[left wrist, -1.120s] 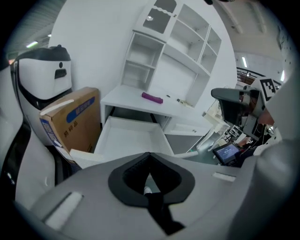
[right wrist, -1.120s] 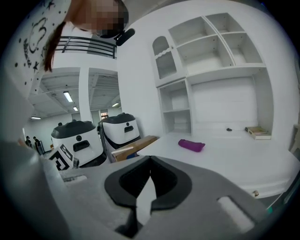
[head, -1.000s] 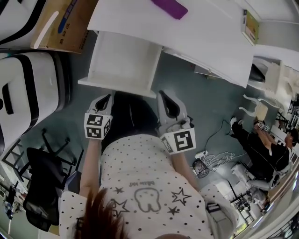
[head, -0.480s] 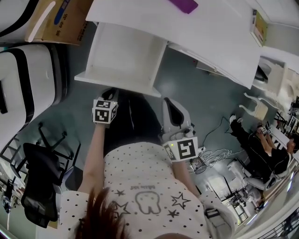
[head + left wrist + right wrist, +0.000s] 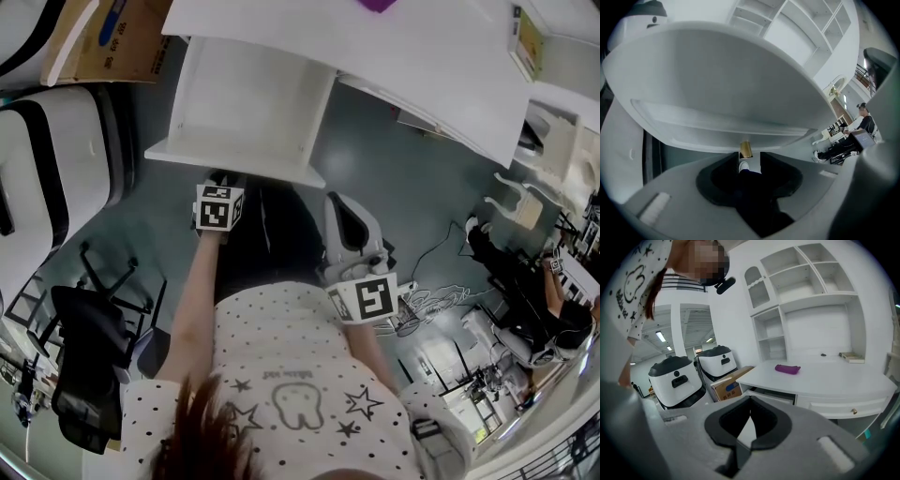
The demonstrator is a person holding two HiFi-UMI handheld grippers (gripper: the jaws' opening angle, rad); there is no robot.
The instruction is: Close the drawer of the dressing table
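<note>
Drawer front (image 5: 234, 161) blocks 12 o'clock. White machine (image 5: 94, 169) and chair (image 5: 89, 375) crowd 8 to 9 o'clock. Desk (image 5: 422, 66) overhangs 1 o'clock. Floor (image 5: 403, 197) open at 2 to 3 o'clock.

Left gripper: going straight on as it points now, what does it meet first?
Likely the gold knob on the drawer front: it shows in the gap of the left gripper, whose jaws have just been opening. Depth is unclear; contact can't be told.
</note>
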